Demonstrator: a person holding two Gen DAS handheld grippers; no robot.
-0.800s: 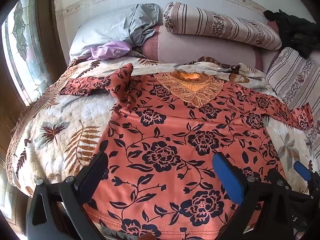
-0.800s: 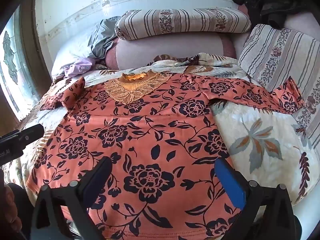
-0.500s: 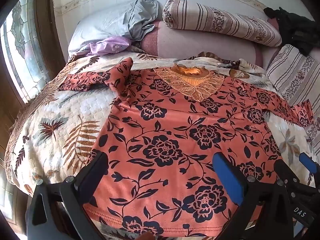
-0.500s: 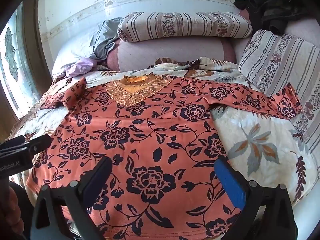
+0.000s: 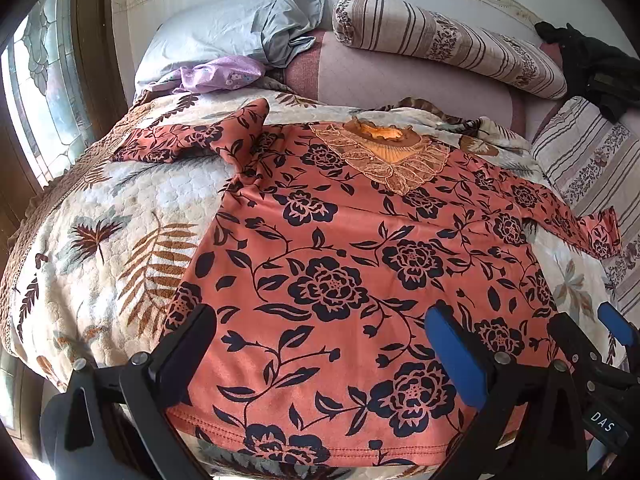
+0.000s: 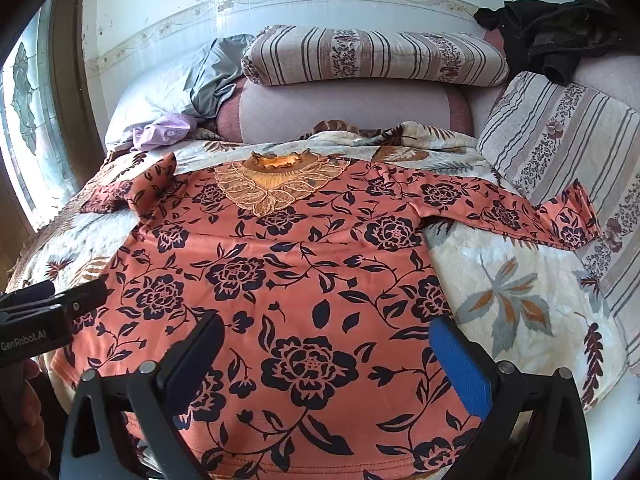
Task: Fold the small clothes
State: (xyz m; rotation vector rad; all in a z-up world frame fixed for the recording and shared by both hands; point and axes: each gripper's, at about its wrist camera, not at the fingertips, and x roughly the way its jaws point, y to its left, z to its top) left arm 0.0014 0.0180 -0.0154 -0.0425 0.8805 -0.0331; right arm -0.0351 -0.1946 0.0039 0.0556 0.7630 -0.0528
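An orange long-sleeved top with black flowers (image 5: 340,248) lies flat, face up, on the bed, lace collar (image 5: 394,160) at the far end; it also shows in the right wrist view (image 6: 288,272). Its left sleeve (image 5: 192,140) is bunched and its right sleeve (image 6: 520,212) reaches to the striped cushion. My left gripper (image 5: 320,344) is open and empty above the hem's left half. My right gripper (image 6: 326,344) is open and empty above the hem's right half. The right gripper's tip also shows in the left wrist view (image 5: 612,320), and the left gripper's body shows in the right wrist view (image 6: 48,316).
The bed has a leaf-patterned blanket (image 5: 100,240). Striped pillows (image 6: 372,56) and a pink bolster (image 6: 352,108) lie at the head. A grey pillow (image 5: 224,28) and a lilac cloth (image 5: 220,76) lie at far left. A dark garment (image 6: 560,28) is at far right. A window (image 5: 36,92) is on the left.
Both grippers have drawn back a little toward the hem, so the top sits slightly lower and farther in both views. The top has not moved.
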